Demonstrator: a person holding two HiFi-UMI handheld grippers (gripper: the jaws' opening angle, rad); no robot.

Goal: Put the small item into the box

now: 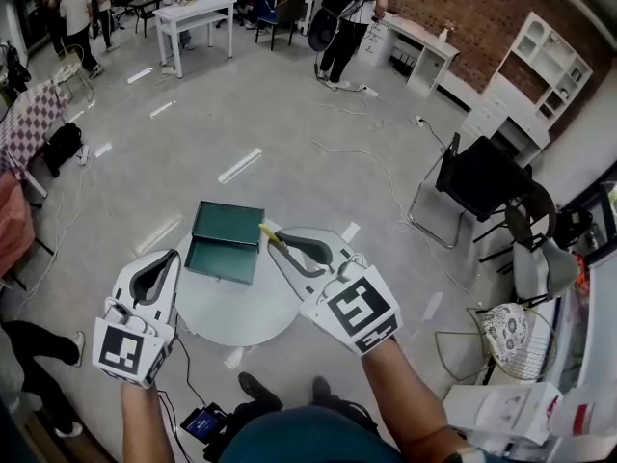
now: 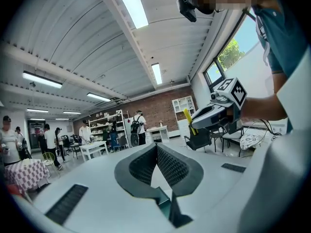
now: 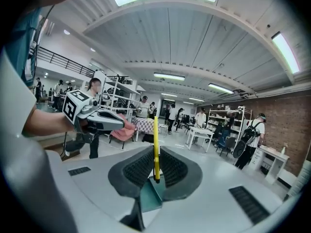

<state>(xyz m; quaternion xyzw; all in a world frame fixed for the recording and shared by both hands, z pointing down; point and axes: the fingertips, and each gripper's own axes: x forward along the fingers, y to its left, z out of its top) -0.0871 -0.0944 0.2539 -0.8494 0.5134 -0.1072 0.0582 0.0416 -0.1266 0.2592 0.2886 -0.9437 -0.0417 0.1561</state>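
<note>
Right gripper pinches yellow stick (box mostly hidden).

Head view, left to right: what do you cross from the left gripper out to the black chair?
left gripper, shut on nothing → open green box → yellow stick, clamped at the tip of the right gripper → black chair. The round table lies under several of these, so it is left out.

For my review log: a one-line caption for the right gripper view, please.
Right tool shut on a thin yellow item, green box showing beneath.
</note>
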